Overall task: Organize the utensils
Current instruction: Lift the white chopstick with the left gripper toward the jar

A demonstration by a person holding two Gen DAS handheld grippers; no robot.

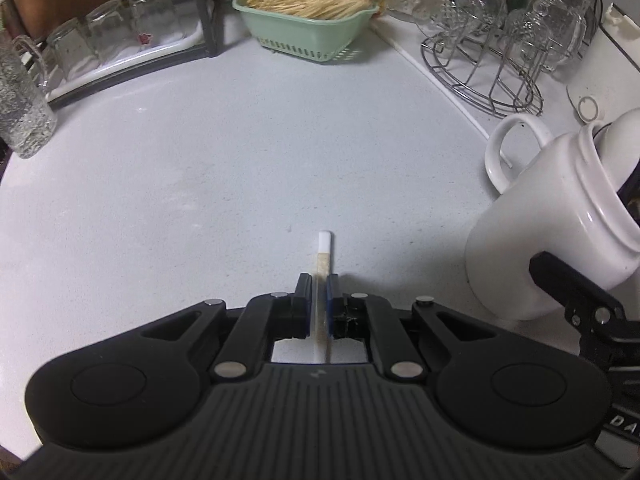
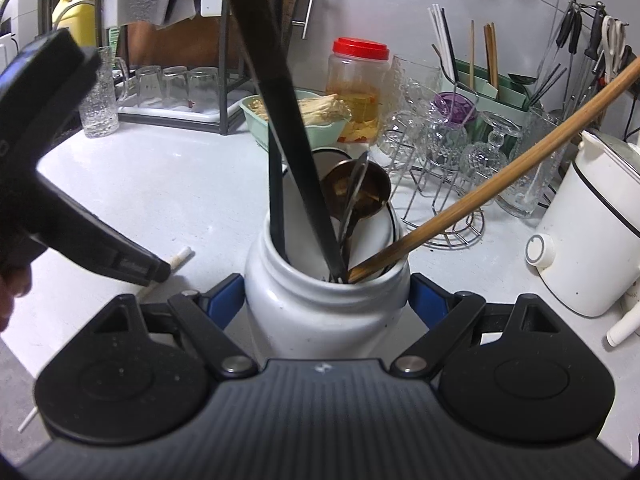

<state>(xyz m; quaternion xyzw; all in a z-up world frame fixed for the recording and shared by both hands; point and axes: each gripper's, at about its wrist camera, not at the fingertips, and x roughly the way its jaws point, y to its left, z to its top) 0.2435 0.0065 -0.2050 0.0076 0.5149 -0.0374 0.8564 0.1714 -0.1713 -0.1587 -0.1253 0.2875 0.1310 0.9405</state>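
Note:
My left gripper (image 1: 319,288) is shut on a thin white stick with a beige band (image 1: 323,256), which pokes forward past the fingertips just above the counter (image 1: 240,160). A white ceramic jar with a handle (image 1: 560,220) leans at the right of the left wrist view. In the right wrist view my right gripper (image 2: 326,300) is shut on this jar (image 2: 320,312), one blue pad on each side. The jar holds black handles (image 2: 288,140), a metal ladle (image 2: 356,192) and a long wooden handle (image 2: 500,176). The left gripper (image 2: 160,270) and its stick (image 2: 180,258) sit left of the jar.
A green basket of straw-coloured sticks (image 1: 312,12) stands at the back. Upturned glasses on a dark rack (image 1: 120,28) line the back left, with a textured glass (image 1: 20,112) nearby. A wire stand with glass cups (image 1: 492,60), a red-lidded jar (image 2: 360,92) and a white cooker (image 2: 592,232) crowd the right.

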